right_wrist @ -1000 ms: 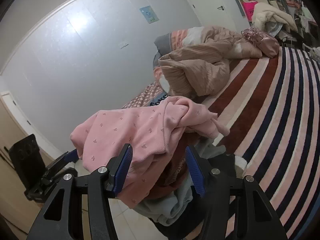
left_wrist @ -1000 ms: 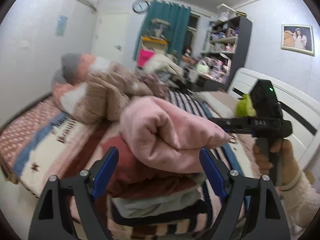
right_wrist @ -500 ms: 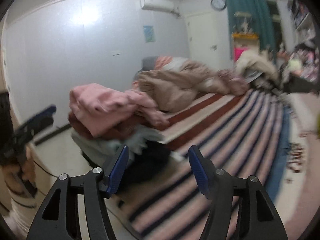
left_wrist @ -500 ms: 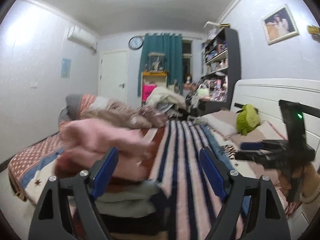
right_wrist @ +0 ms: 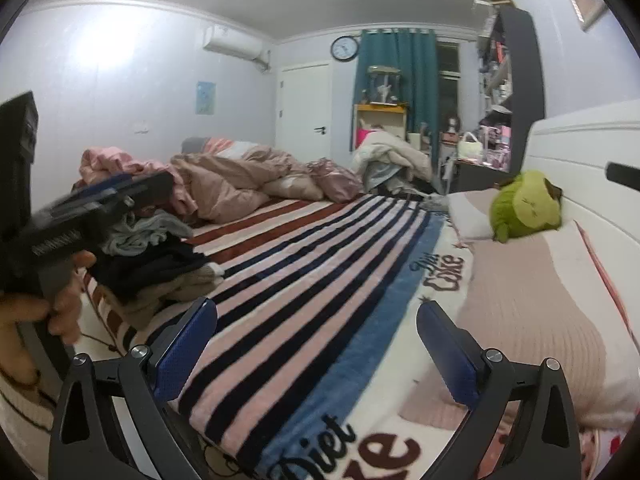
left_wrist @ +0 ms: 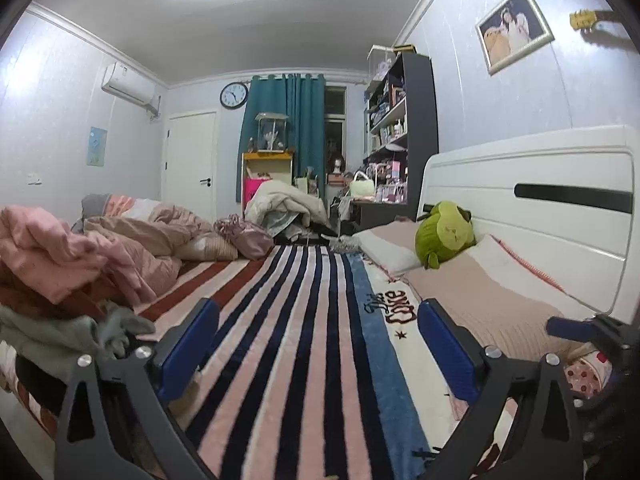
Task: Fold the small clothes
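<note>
A pile of folded small clothes sits at the bed's left edge, with a pink garment (left_wrist: 44, 256) on top and a grey-green one (left_wrist: 60, 332) under it. In the right wrist view the same pile (right_wrist: 152, 240) lies behind the other gripper, whose handle a hand (right_wrist: 60, 304) holds. My left gripper (left_wrist: 316, 320) is right of the pile; its jaws are opening wide, with only striped blanket beyond them. My right gripper (right_wrist: 316, 316) hovers over the blanket, its jaws opening too and nothing between them.
A striped blanket (left_wrist: 304, 280) covers the bed. A green plush toy (left_wrist: 444, 236) rests on pillows (left_wrist: 480, 292) against the white headboard (left_wrist: 540, 200). A crumpled beige duvet (left_wrist: 160, 232) lies at the far left. Shelves and a door stand beyond.
Both grippers have swung right, away from the clothes pile, and their jaws have spread wider. The pink garment, between the jaws a second ago, now rests on top of the pile.
</note>
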The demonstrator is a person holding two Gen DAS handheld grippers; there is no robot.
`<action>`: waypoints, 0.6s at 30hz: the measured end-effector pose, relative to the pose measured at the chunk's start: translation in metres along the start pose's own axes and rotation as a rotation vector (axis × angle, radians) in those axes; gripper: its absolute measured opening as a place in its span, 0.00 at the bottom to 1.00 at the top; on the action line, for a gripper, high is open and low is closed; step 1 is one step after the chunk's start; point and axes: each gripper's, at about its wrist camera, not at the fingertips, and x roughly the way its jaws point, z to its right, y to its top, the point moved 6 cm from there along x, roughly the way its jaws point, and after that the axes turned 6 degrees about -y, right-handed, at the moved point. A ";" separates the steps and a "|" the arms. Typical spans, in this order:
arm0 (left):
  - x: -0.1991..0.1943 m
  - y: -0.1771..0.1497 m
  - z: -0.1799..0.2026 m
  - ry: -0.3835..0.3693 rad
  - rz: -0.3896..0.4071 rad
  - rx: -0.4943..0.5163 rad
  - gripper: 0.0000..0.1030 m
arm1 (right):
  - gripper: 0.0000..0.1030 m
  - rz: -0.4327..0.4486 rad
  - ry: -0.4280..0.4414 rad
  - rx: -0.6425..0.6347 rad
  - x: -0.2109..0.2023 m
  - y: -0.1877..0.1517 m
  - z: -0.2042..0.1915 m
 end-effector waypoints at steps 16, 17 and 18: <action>-0.002 -0.008 0.025 0.000 -0.017 0.037 0.99 | 0.97 0.064 -0.019 0.029 -0.022 0.005 0.015; -0.003 -0.008 0.026 0.003 -0.015 0.039 0.99 | 0.97 0.066 -0.014 0.028 -0.023 0.007 0.014; -0.003 -0.007 0.025 0.009 -0.014 0.040 0.99 | 0.97 0.069 -0.010 0.027 -0.024 0.007 0.013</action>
